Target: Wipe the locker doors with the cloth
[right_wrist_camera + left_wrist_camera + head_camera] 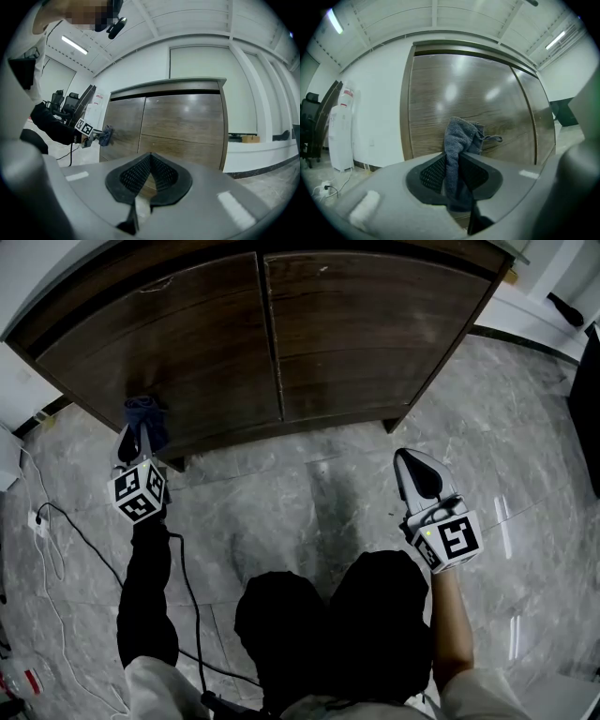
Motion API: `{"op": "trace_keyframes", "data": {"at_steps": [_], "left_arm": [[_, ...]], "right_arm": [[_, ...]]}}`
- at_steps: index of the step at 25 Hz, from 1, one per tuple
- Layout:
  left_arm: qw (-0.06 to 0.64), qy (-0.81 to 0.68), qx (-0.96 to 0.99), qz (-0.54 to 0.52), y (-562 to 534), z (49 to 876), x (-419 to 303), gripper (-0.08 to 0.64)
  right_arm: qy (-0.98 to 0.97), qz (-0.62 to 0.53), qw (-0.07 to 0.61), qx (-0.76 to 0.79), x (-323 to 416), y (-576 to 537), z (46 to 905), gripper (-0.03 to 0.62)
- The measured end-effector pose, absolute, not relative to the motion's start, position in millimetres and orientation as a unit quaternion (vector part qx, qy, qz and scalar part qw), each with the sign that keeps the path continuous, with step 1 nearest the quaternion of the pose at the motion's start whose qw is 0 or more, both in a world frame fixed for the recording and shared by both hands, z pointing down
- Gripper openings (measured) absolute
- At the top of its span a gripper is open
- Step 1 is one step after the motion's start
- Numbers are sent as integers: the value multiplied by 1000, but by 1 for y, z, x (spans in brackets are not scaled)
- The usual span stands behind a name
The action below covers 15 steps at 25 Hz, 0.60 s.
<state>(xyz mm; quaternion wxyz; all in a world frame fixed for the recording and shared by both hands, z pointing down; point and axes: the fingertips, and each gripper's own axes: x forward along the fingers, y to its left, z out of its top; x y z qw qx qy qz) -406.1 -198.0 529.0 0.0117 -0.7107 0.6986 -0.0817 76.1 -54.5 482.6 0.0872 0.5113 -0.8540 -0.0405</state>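
WIPING UNDER WAY: A person facing a low wooden locker (281, 268) holds a grey-blue cloth (459, 140) clamped in the left gripper (134, 435), seen at the lower left of the head view. The bunched cloth meets the bottom outer corner of the left door (178, 343). Whether the fabric presses flat on the wood or sits just off it cannot be told. The right gripper (151, 161), at the right of the head view above the marble floor (309, 484), has its jaws together on nothing and stands well apart from the right door (375, 334). The wiping step looks to be in hand at the left door's outer edge, with the right door seemingly yet to come. The next move likely calls for steady pressure of the cloth on the panel and a sweep toward the centre seam, with a firm grip so the cloth does not slip.
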Motion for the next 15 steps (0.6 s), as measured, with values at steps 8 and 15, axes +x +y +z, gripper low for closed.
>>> {"op": "trace_keyframes", "data": {"at_steps": [8, 15], "left_arm": [[-2, 742, -665, -84, -190, 533, -464, 81], [-26, 770, -631, -92, -168, 539, -498, 80]], "right_arm": [[-856, -48, 87, 507, 69, -51, 477, 5], [-855, -51, 82, 510, 72, -46, 473, 5]]}}
